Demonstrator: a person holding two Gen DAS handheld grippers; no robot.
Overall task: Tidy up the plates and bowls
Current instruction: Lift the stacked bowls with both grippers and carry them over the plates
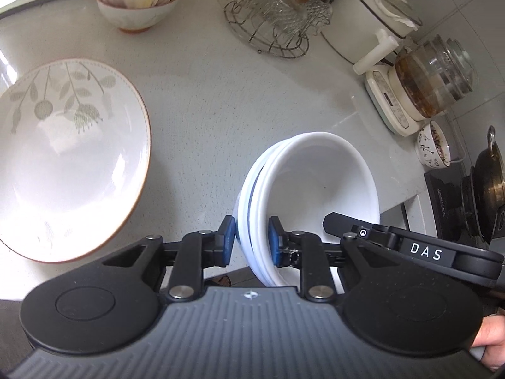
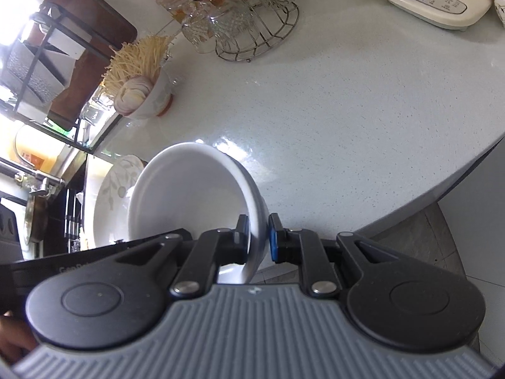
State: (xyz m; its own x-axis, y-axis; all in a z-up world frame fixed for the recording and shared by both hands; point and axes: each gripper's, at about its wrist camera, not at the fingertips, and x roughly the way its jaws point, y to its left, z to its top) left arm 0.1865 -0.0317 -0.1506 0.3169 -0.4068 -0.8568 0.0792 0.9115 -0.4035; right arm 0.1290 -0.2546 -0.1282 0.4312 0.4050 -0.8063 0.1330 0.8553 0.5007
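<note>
- The left gripper point(image 1: 251, 239) has its jaws clamped on the rim of a stack of white bowls point(image 1: 303, 183), which looks to be several nested together, tilted and held off the bench point(image 1: 202, 94).
- The right gripper point(image 2: 256, 237) has its jaws clamped on the rim of a white bowl point(image 2: 189, 195), likewise tipped up; whether it belongs to that same stack I cannot tell.
- A leaf-patterned plate point(image 1: 69, 158) sits to the left, apart from the bowls.
- To my eye the bowls are gathered but not yet set down; they and the plate still need a place.
</note>
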